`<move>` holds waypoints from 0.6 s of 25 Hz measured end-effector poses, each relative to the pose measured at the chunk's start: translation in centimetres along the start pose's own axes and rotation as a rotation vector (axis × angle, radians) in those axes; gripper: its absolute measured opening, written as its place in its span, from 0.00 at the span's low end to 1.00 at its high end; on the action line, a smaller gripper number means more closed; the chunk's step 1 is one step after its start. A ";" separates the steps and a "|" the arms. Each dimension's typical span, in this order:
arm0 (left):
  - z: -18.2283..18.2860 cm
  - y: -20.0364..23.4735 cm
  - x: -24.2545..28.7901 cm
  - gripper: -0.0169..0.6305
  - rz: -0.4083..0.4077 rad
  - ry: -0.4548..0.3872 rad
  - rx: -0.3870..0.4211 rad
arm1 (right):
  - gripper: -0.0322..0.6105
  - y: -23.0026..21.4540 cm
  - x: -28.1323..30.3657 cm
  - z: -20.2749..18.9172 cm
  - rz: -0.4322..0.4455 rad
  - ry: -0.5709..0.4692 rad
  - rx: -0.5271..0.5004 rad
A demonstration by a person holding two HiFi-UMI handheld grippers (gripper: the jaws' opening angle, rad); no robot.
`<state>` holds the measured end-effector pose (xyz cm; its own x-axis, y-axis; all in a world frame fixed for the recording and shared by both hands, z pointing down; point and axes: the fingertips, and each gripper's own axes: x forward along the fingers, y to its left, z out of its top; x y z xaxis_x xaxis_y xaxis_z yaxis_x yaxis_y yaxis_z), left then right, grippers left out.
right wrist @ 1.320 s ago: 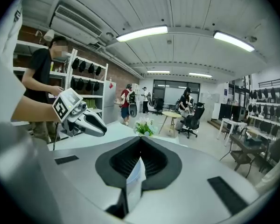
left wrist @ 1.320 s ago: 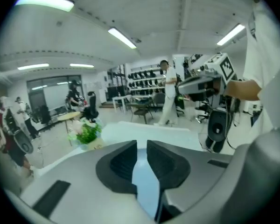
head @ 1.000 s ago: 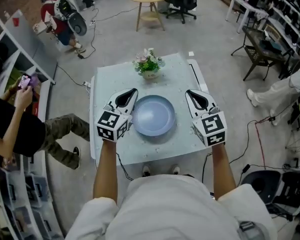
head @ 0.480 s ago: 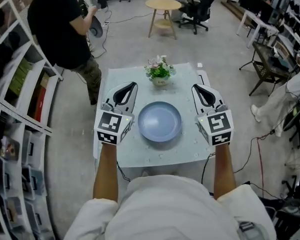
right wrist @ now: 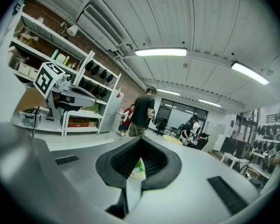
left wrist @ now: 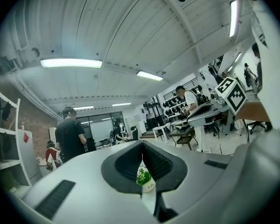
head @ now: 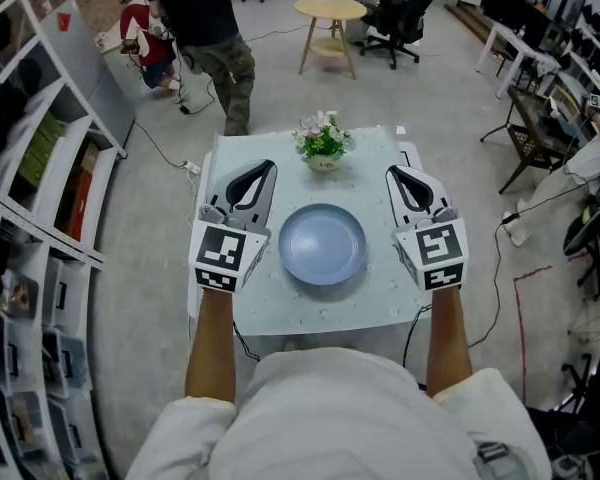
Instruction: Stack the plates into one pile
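Both grippers hang level over the table (head: 380, 303), one on each side of the blue plate (head: 322, 244). The left gripper (head: 261, 174) has its jaws pressed together on nothing, and so does the right gripper (head: 394, 175). The plate sits mid-table, just in front of the flower pot (head: 322, 146). I can't see any loose plate elsewhere, so the stacking looks finished, though I can't count the layers.

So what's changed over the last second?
The left gripper and right gripper lifted slightly beside the round blue plate, shut and empty throughout. The person in black walked from the white table's left to beyond its far end. Plate and potted flowers stayed put.
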<state>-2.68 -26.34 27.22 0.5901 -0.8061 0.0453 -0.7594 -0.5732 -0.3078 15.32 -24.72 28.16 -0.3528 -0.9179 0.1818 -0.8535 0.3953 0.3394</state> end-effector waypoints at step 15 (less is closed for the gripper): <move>0.2 -0.5 -0.1 0.06 -0.020 0.001 0.026 | 0.07 0.3 0.1 -0.7 0.006 0.005 0.003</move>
<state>-2.27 -25.97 27.21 0.6047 -0.7947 0.0527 -0.7401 -0.5852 -0.3314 15.34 -24.69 28.94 -0.3559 -0.9153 0.1886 -0.8527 0.4007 0.3352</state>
